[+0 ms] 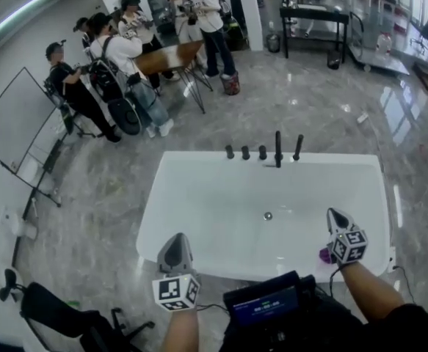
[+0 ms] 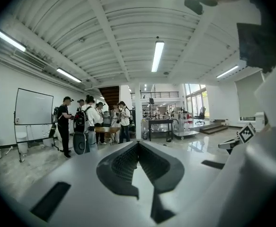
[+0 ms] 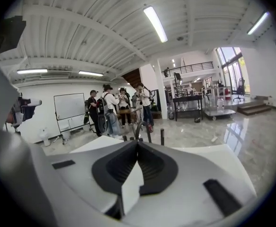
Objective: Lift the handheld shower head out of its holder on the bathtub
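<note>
The bathtub (image 1: 199,196) is showing a smooth, glossy white finish. The grey stone-look floor (image 1: 331,101) is gleaming and mirroring light. The taps (image 1: 262,152) are looking like matt black metal.

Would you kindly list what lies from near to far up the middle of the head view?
Black device with lit screen, round metal drain, row of black tap fittings, black metal table.

shower head (image 1: 298,147): we see a slim black wand, near upright, leaning slightly right, untouched | place: far rim of the bathtub (image 1: 199,196), at 1 o'clock from the tub's middle | seat: its foot meets the rim; we cannot make out the holder | bathtub: white, rectangular, glossy
</note>
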